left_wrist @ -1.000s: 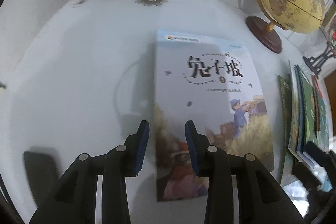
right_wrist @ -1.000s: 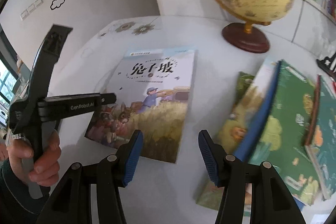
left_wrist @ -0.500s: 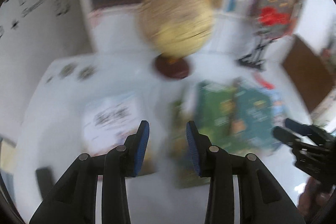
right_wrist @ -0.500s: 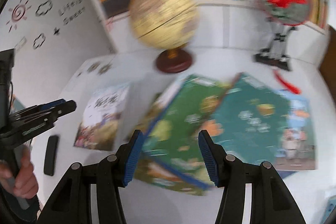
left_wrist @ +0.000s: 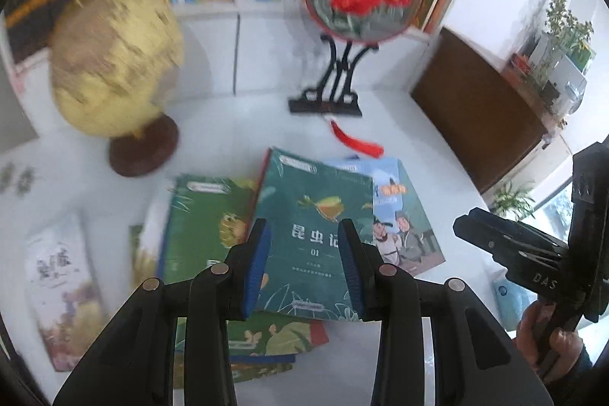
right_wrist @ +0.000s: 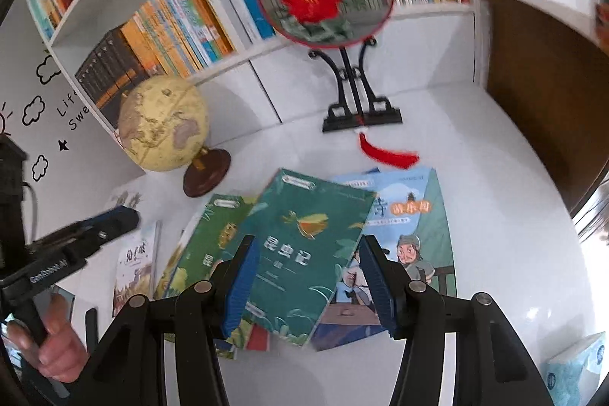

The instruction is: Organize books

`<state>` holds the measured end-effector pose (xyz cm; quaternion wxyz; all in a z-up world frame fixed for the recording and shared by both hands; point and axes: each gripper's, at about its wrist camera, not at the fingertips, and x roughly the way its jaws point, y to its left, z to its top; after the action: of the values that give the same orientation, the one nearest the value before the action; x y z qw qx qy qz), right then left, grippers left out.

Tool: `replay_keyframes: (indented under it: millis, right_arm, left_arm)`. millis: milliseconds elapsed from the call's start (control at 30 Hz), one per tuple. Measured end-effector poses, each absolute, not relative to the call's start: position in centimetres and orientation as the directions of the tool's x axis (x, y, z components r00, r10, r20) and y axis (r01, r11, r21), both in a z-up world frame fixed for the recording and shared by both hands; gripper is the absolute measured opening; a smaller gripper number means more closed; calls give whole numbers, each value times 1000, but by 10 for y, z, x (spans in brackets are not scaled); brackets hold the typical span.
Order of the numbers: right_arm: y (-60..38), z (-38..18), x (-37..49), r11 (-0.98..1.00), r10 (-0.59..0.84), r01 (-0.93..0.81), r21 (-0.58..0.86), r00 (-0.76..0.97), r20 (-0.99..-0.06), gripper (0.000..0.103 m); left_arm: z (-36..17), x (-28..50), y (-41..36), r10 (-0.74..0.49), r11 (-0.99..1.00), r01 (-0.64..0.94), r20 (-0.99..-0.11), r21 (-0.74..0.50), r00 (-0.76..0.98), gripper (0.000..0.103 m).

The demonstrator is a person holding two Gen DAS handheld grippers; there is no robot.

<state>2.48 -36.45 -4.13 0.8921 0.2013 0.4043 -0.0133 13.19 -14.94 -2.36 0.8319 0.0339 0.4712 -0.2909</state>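
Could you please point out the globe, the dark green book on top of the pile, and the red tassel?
globe (right_wrist: 163, 124): right wrist view, on the yellow sphere.
dark green book (right_wrist: 304, 234): right wrist view, middle of its front cover.
red tassel (right_wrist: 392, 156): right wrist view, on its fringe.

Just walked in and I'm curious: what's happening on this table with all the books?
A person is tidying books with a hand-held gripper in each hand. The left hand-held gripper and the right hand-held gripper both hang open over a loose, overlapping pile, holding nothing. A dark teal book lies on top, a green book and a light blue book beneath it. One pale book lies apart, to the left. A globe stands behind.
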Motion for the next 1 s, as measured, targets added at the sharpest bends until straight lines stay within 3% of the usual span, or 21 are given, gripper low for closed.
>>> replay_keyframes:
  millis: [300,533,1000]
  right_arm:
    - [-375,-103,46,859,227,234,456,624,-748,53]
    - [-368,-137,66,847,225,272,457,595,-772,53]
    - [-368,-168,83,829,214,334,448,551,-807,53]
  left_arm:
    - [-85,168,-165,-437,784,579,-862,-224,259,34]
    - [-120,193,-172,-442,769,581,-878,-266,183,34]
    - [-140,202,-178,-475,722,619,-872,-309,118,34]
